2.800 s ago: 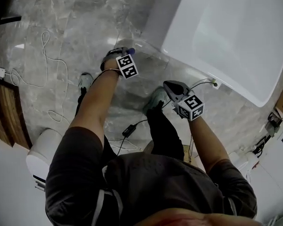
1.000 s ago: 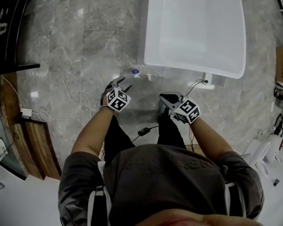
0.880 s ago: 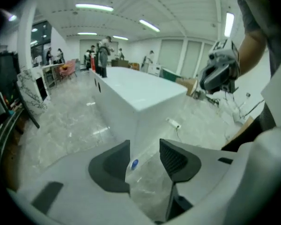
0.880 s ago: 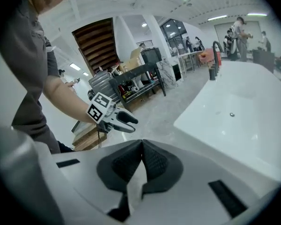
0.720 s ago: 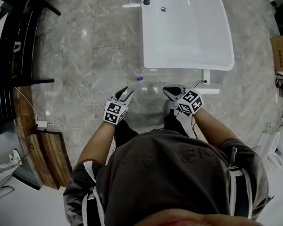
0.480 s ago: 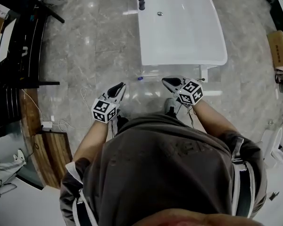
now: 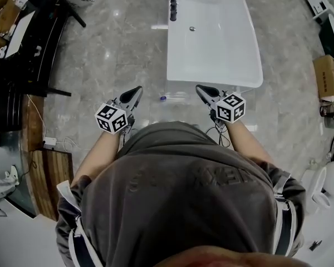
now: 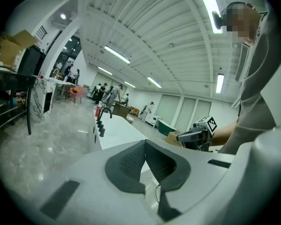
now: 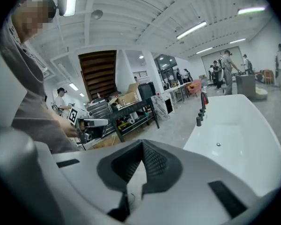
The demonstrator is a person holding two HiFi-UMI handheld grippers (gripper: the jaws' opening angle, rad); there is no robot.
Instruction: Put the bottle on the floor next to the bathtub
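A clear bottle with a blue cap [image 7: 163, 98] rests on the grey marble floor, just off the near end of the white bathtub [image 7: 214, 43]. Both grippers hang above the floor, apart from the bottle. My left gripper [image 7: 137, 90] is to the bottle's left, and in its own view the pads [image 8: 136, 161] meet at the tip with nothing between them. My right gripper [image 7: 201, 89] is to the bottle's right, its pads [image 9: 152, 163] likewise closed on nothing. Each gripper view shows the other gripper [image 8: 194, 136] [image 9: 91, 122] and the bathtub [image 8: 114, 128] [image 9: 234, 125].
A black tap [image 7: 172, 1] stands at the tub's far end. A black rack [image 7: 22, 54] and wooden boards [image 7: 36, 166] line the left side. Cables [image 7: 50, 143] trail on the floor at left. A cardboard box [image 7: 327, 77] sits at right.
The view has risen far above the floor, with both grippers lifted away from it. The left jaws, open a second ago, have closed. The bottle stays by the tub.
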